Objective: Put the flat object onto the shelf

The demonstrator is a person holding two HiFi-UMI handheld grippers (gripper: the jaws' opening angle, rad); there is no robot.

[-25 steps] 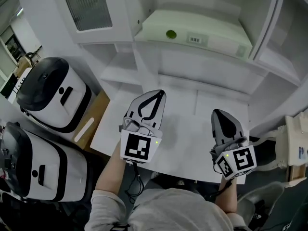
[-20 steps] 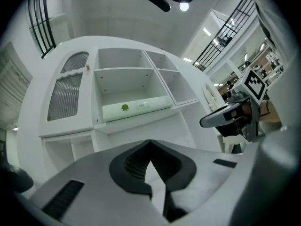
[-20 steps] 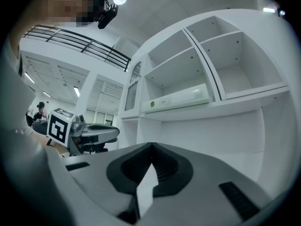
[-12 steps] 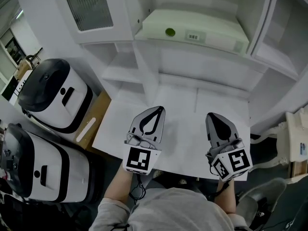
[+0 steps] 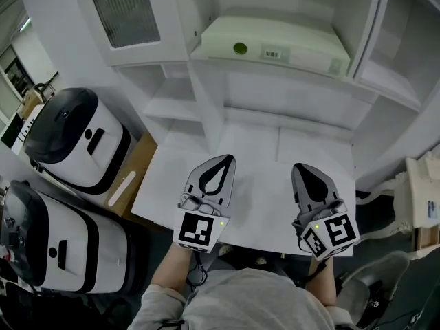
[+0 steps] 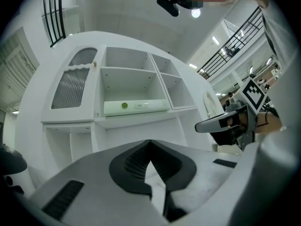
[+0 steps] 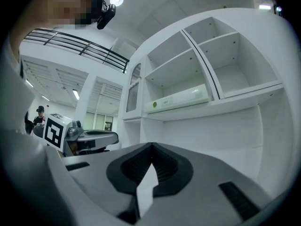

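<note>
— Well, what do the two grippers have hold of?

— Nothing. The left gripper (image 5: pixel 224 159) has its jaws pressed together with nothing between them. The right gripper (image 5: pixel 303 168) is the same, closed and empty. They hang side by side over the near part of the white table (image 5: pixel 265 201), both pointing towards the cabinet.

— What stands beside the table?

— On the left, a cardboard box (image 5: pixel 135 172) sits against the table's edge. Past it are two rounded white-and-black appliances, one nearer (image 5: pixel 55 243) and one further back (image 5: pixel 75 137).

— And the flat object?

— The flat green box (image 5: pixel 275 41) lies on a shelf (image 5: pixel 292 71) of the white cabinet (image 5: pixel 206 105) behind the table. It is in the wide middle compartment, well apart from both grippers. A round green mark and a barcode label show on it. Both gripper views look straight at it; from the left gripper it sits level along the shelf's front edge (image 6: pixel 136 106).
</note>
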